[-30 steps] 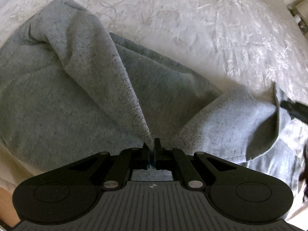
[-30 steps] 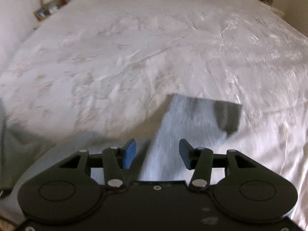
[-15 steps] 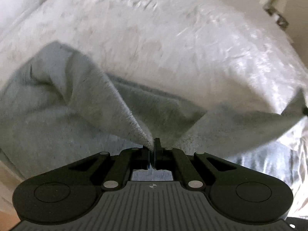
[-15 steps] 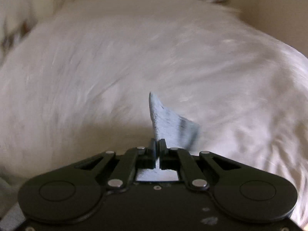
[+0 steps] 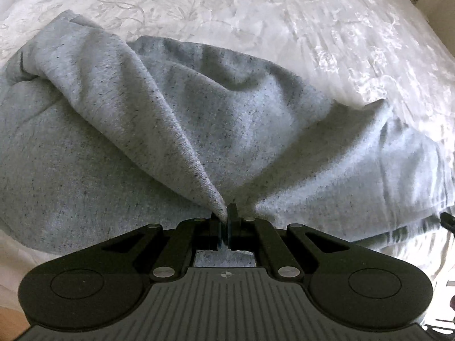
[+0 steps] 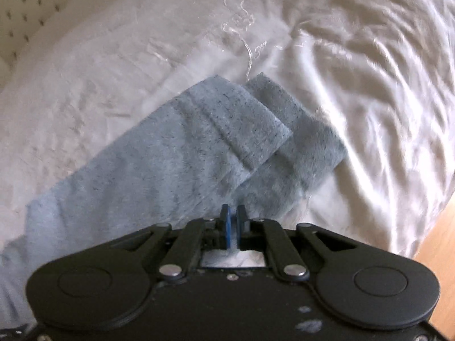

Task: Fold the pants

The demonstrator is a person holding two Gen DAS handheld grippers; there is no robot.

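one white bedspread [image 5: 284,14] covers the whole bed, rumpled at the right wrist view's blurred far side; wood floor [image 6: 438,250] shows at a corner. one pair of grey pants [image 5: 85,156] lies on it, two leg ends [image 6: 256,130] overlapping, edges cut off. left gripper [image 5: 224,216] is clamped on a pinched fold. right gripper [image 6: 233,213], jaws just opening slightly, has cloth between them.

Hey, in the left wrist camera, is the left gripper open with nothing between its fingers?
No, the left gripper is shut on a pinched fold of the grey pants.
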